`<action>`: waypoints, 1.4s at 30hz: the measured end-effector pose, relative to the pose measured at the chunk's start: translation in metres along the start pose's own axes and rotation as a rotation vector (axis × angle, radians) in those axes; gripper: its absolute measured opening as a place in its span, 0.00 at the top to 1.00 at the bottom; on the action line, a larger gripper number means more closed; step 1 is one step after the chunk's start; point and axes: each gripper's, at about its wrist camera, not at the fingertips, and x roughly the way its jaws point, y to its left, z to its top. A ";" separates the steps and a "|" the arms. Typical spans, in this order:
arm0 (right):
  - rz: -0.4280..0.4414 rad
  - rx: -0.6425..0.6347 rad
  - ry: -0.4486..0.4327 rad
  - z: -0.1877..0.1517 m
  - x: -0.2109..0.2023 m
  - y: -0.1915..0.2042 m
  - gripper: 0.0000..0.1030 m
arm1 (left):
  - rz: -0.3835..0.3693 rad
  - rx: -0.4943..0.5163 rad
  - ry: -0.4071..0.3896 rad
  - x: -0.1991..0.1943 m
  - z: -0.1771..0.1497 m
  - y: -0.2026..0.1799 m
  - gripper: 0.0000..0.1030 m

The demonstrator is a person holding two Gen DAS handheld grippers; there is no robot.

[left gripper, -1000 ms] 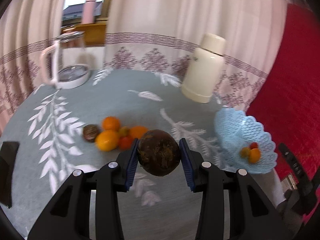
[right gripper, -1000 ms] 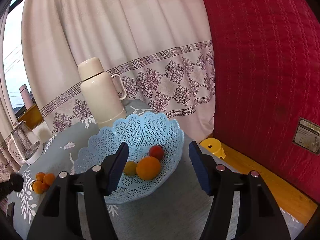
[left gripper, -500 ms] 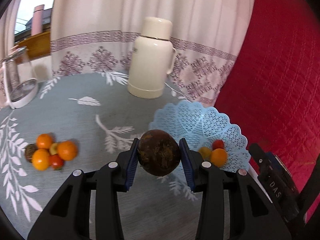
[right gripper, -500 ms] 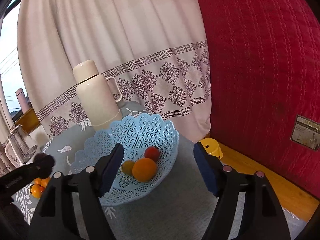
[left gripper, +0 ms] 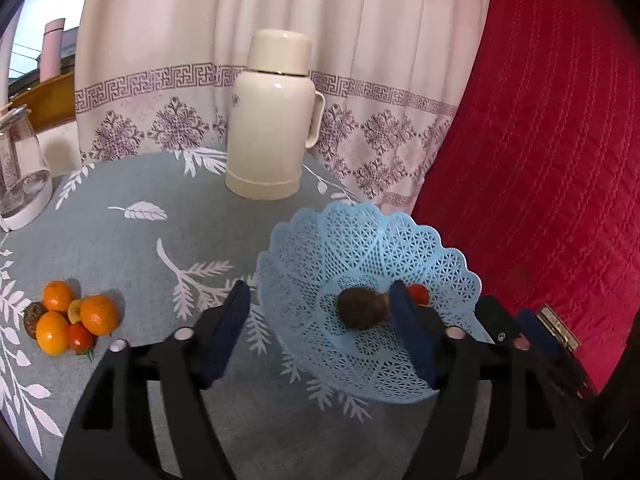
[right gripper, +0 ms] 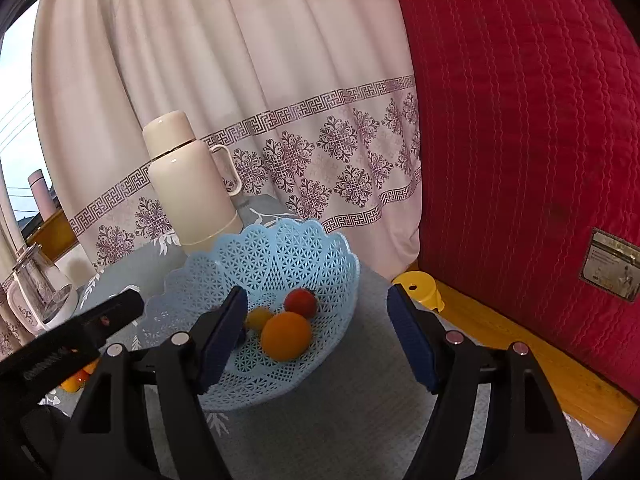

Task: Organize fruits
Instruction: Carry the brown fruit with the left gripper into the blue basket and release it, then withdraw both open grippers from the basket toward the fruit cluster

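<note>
Beneath both my claws spreads the grey leaf-print surface [left gripper: 132, 240], with a cream thermos [left gripper: 272, 120] standing well ahead of them and a glass kettle [left gripper: 20, 176] far off to the left. Directly under my left claw [left gripper: 320, 308] sits the blue lattice basket [left gripper: 360, 240]; that claw is spread wide and holds nothing, its right finger just beside the dark brown fruit [left gripper: 360, 312] lying on the basket floor. A red tomato [left gripper: 419, 294] peeks out past that same finger. My right claw [right gripper: 316, 320] is likewise wide and empty, hanging over the basket's near side, where an orange [right gripper: 286, 336], a tomato and a small yellow fruit [right gripper: 259, 317] rest together. Well off to the left of my left claw, the remaining pile [left gripper: 66, 320] of oranges, a tomato and another dark fruit waits on the surface.

My worry is the lift-out: the right finger is so close to the brown fruit that drawing back carelessly could nudge it or catch the light basket's rim and tip it. The two claws also crowd the same basket and could knock each other.
</note>
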 end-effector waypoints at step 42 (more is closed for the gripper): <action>0.271 -0.271 -0.056 -0.019 -0.025 0.062 0.14 | 0.376 -0.219 -0.114 -0.078 -0.030 0.123 0.03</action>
